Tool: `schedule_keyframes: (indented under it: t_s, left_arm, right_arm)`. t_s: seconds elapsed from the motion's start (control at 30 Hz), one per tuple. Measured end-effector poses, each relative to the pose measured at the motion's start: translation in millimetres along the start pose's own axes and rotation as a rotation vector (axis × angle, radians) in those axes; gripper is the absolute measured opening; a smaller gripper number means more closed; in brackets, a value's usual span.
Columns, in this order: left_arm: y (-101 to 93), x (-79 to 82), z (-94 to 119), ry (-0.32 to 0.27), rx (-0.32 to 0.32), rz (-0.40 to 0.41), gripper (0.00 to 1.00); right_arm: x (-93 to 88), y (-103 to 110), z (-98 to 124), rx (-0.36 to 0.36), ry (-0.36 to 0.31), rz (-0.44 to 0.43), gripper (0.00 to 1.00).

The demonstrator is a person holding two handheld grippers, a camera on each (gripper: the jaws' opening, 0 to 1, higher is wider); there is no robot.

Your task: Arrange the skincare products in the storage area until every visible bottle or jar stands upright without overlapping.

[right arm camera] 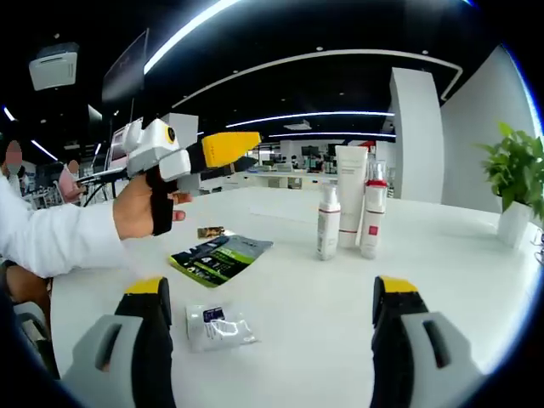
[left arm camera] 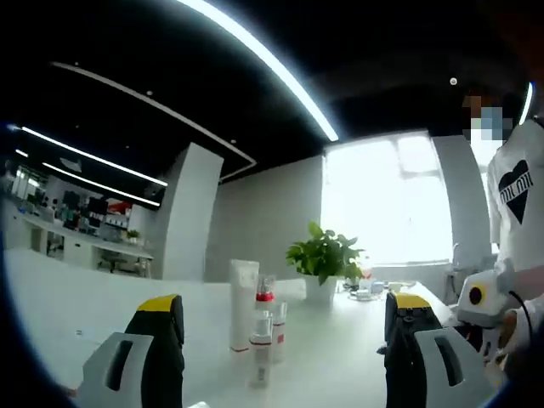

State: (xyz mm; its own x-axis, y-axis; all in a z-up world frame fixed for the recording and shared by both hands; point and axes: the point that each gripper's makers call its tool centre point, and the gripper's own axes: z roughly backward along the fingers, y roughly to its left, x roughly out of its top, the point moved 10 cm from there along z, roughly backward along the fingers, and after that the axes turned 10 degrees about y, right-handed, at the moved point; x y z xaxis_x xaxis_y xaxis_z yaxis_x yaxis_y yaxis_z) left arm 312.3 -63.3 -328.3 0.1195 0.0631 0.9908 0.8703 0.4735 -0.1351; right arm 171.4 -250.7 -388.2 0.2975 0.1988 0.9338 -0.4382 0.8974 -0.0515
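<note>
Three skincare containers stand upright close together on the white table (right arm camera: 450,255): a tall white tube (right arm camera: 351,191), a bottle with a red collar (right arm camera: 371,223) and a smaller white bottle (right arm camera: 328,223). The left gripper view shows the same tube (left arm camera: 243,302), red-collared bottle (left arm camera: 265,310) and small bottle (left arm camera: 261,353) straight ahead. My left gripper (left arm camera: 285,304) is open and holds nothing; it also hovers above the table as a yellow-tipped tool (right arm camera: 208,150) in a hand. My right gripper (right arm camera: 272,291) is open and empty, well short of the bottles.
A green sachet (right arm camera: 219,255) and a pale clear sachet (right arm camera: 219,325) lie flat near my right gripper, with a small packet (right arm camera: 210,231) behind them. A potted plant (right arm camera: 517,183) stands at the table's far side. A person in a white shirt (left arm camera: 514,195) stands at the right.
</note>
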Motion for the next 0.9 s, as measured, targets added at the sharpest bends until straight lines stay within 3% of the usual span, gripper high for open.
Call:
schedule_keyframes:
  t_s: [0.07,0.33,0.67,0.9]
  left_arm:
    - [-0.4,0.5,3.5,0.033,-0.020,-0.019,1.00]
    - [-2.8,0.0,15.0,0.055,-0.067,-0.033,1.00]
    - [-9.9,-2.1,14.9,0.111,-0.099,-0.071,1.00]
    - [-18.9,-4.9,20.4,0.173,-0.175,-0.095,1.00]
  right_arm:
    - [1.0,2.2,-2.6,0.000,0.002,0.002,0.99]
    - [4.7,7.2,-5.5,0.002,0.006,0.011,0.99]
    - [6.1,8.2,-2.7,-0.005,0.007,0.020,0.99]
    - [5.1,8.9,-6.3,-0.004,0.010,0.010,0.98]
